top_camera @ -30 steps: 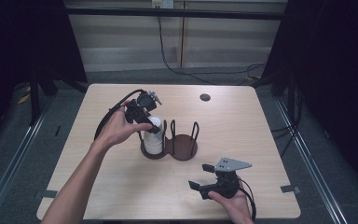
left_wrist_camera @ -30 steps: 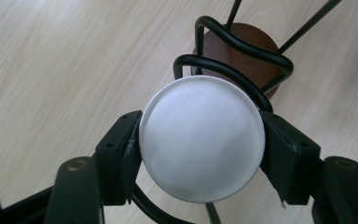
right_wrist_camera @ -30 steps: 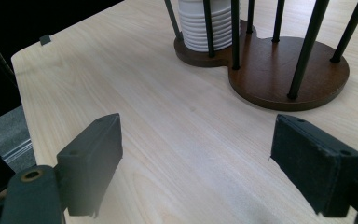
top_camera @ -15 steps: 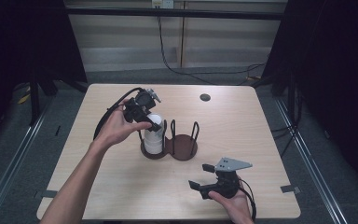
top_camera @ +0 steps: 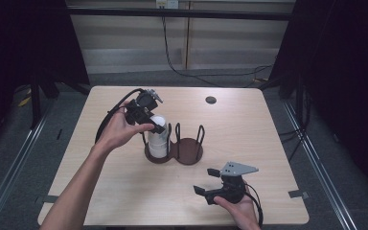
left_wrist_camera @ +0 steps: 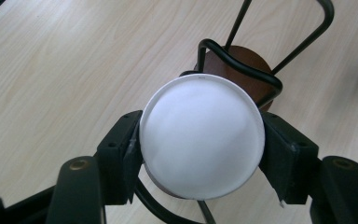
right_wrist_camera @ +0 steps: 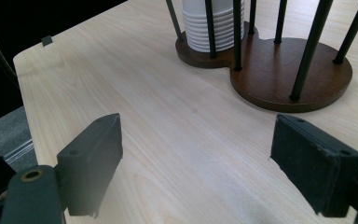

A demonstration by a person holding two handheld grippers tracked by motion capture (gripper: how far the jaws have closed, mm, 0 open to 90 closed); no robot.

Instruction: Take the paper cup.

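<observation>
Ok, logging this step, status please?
Left hand-held gripper shut on top cup of stack in holder. Right hand-held gripper open, resting on table. Nothing blocking.

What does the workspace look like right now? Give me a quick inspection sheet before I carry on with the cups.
Surface: light wooden table, bare apart from the items below.
Job's things: stack of white cups, bottoms up, standing in the left bay of the dark wooden two-bay holder; right bay empty.
Clutter: small dark disc near the far edge.
Grippers: left gripper shut on the top cup of the stack; right gripper open, resting low near the front edge.
Cables: black cable loops from the left gripper; another wall cable behind the table.
Surroundings: dark curtains, floor rails both sides.
</observation>
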